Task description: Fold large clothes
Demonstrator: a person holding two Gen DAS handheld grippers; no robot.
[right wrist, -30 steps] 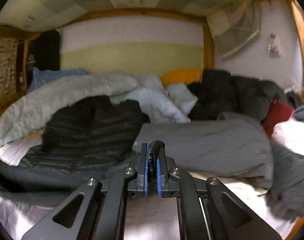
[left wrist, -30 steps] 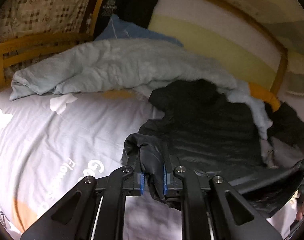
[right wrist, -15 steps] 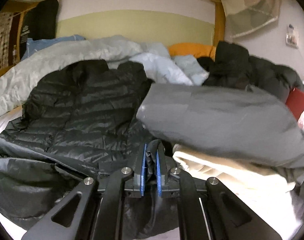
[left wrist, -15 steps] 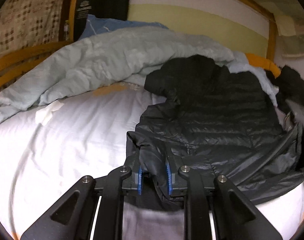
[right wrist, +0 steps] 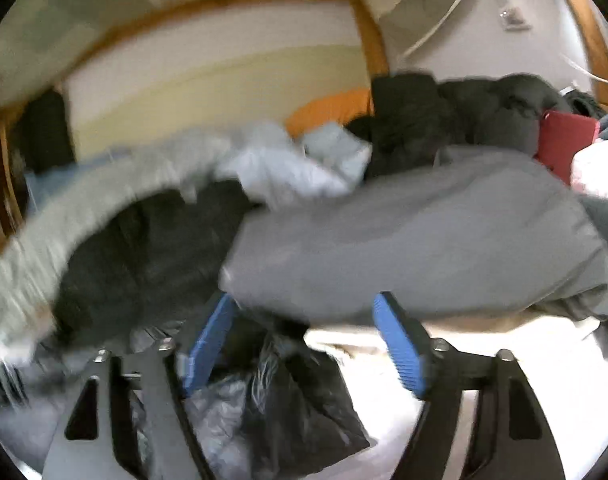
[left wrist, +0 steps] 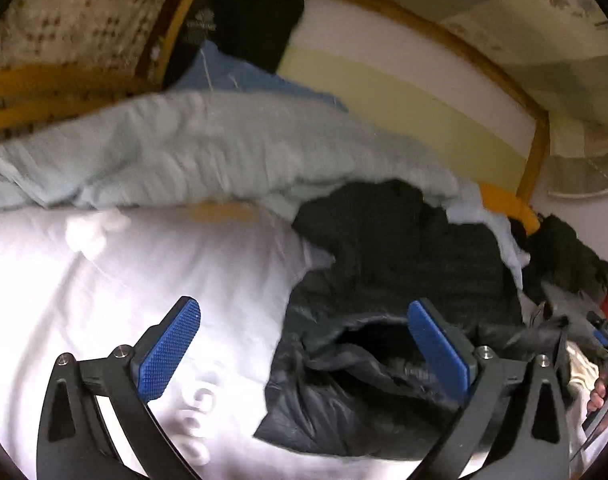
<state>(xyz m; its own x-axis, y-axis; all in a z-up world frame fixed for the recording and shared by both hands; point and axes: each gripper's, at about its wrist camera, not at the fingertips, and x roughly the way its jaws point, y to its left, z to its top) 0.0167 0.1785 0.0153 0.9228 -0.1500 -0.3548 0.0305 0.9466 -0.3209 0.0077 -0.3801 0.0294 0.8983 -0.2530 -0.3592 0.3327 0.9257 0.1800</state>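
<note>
A pale blue duvet (left wrist: 192,156) lies bunched across the far side of the bed, on a white sheet (left wrist: 144,280) with faint printed lettering. Behind it a blue pillow (left wrist: 248,76) leans near the wooden bed frame (left wrist: 538,152), and an orange cushion (right wrist: 328,110) sits beside a red item (right wrist: 566,140); the wall (left wrist: 404,80) is banded white and yellow-green

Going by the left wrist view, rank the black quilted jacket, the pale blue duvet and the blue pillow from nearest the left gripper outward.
1. Black quilted jacket, partly between the opening left gripper jaws.
2. Pale blue duvet, heaped behind.
3. Blue pillow, by the headboard.
</note>
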